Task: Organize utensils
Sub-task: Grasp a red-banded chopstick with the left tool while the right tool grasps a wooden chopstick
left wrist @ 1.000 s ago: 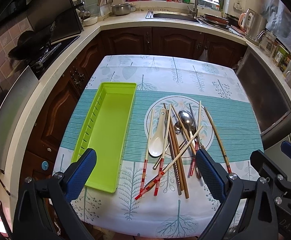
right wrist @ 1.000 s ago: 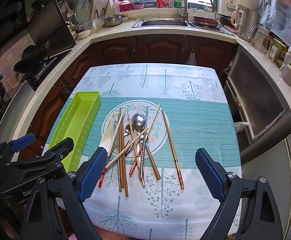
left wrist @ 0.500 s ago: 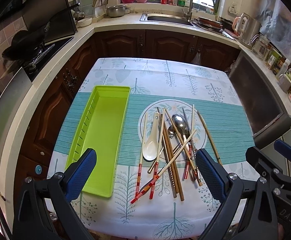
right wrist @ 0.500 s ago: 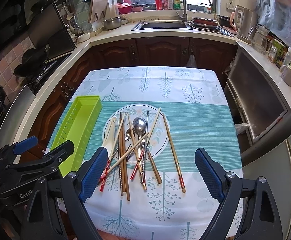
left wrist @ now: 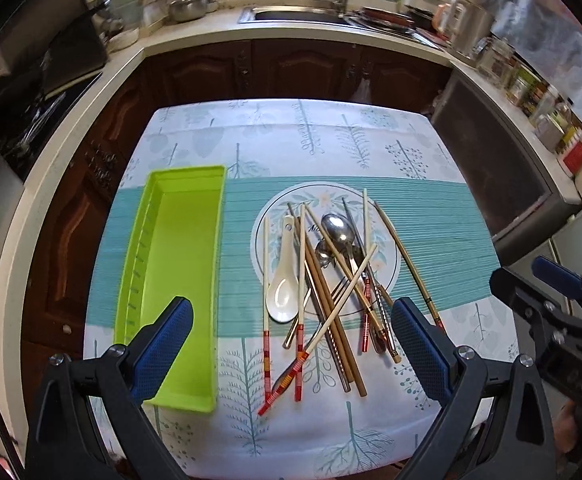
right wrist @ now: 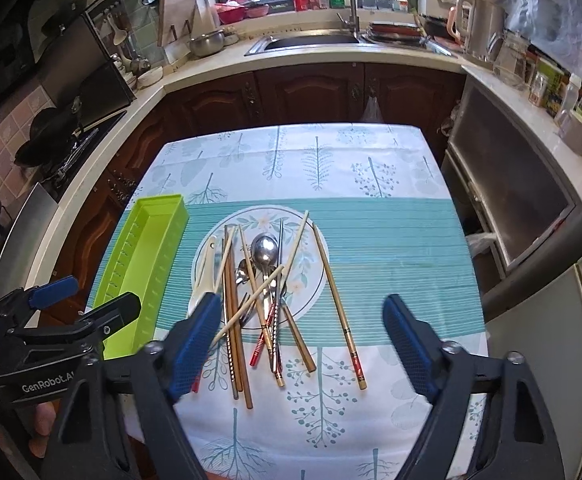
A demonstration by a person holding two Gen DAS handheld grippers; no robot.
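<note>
A heap of chopsticks point(left wrist: 327, 304) lies across a round floral plate point(left wrist: 281, 206), together with a white ceramic spoon point(left wrist: 283, 280) and a metal spoon point(left wrist: 337, 228). An empty lime-green tray point(left wrist: 179, 248) stands left of the heap. My left gripper point(left wrist: 291, 320) hovers open over the table's near edge, straddling the tray's end and the heap. My right gripper point(right wrist: 301, 314) hangs above the same heap point(right wrist: 251, 300). Its jaws are closing, and they touch nothing. One chopstick point(right wrist: 339, 308) lies apart on the right.
The table's patterned cloth point(right wrist: 391, 248) has bare room to the right and behind the plate. Kitchen counters, a sink point(right wrist: 311, 40) and a stove surround the table. The green tray point(right wrist: 147, 256) sits near the table's left edge.
Both grippers have drifted a little closer to the utensil heap, and the left view has rolled slightly. The right gripper's fingers stand closer together than before.
</note>
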